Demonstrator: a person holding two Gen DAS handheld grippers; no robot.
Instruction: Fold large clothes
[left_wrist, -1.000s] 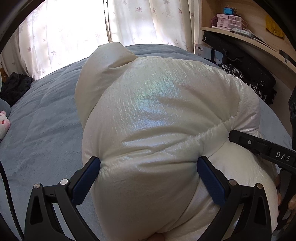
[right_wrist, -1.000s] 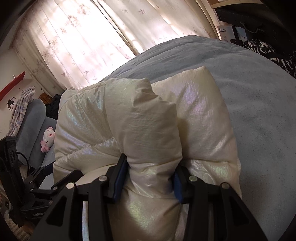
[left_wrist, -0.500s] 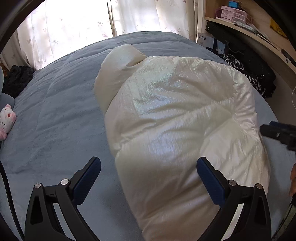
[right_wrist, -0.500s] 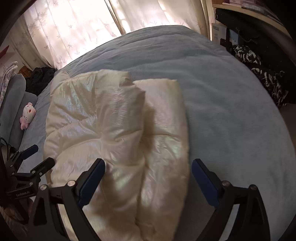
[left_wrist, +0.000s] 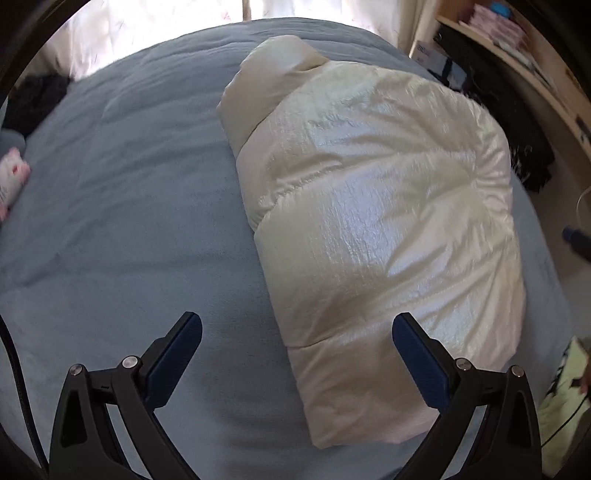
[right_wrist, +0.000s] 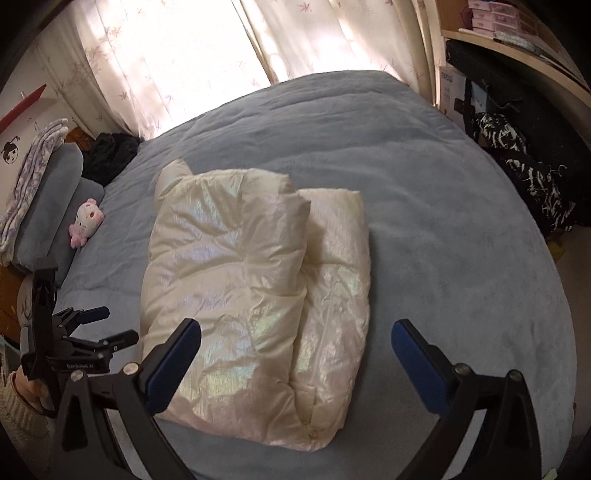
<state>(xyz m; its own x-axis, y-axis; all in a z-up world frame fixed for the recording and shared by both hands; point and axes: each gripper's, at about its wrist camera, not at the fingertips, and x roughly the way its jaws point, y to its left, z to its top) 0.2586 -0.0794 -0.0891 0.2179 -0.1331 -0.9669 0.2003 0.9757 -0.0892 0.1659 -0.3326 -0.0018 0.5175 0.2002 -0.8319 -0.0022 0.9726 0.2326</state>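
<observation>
A cream, shiny puffer jacket (left_wrist: 369, 206) lies folded in a thick bundle on the blue-grey bed (left_wrist: 129, 203). My left gripper (left_wrist: 295, 321) hovers open above the bundle's near left edge, its pads touching nothing. In the right wrist view the jacket (right_wrist: 236, 266) shows one fold laid over another. My right gripper (right_wrist: 295, 326) hangs above its near end with its jaws opening wide; the jacket lies below them and the pads are off it. The left gripper (right_wrist: 116, 324) also appears at the left, held by a hand.
A pink-and-white plush toy (right_wrist: 86, 221) and a grey pillow (right_wrist: 51, 206) lie at the bed's left end. Dark clothing (right_wrist: 110, 155) sits by the curtains. Black patterned clothes (right_wrist: 524, 173) and wooden shelves (right_wrist: 517, 37) stand to the right. Bare bedcover (right_wrist: 443, 221) surrounds the jacket.
The right gripper let go of the jacket fold, opened wide and rose. The left gripper lifted off the bundle and drew back. The jacket now rests folded on the bed.
</observation>
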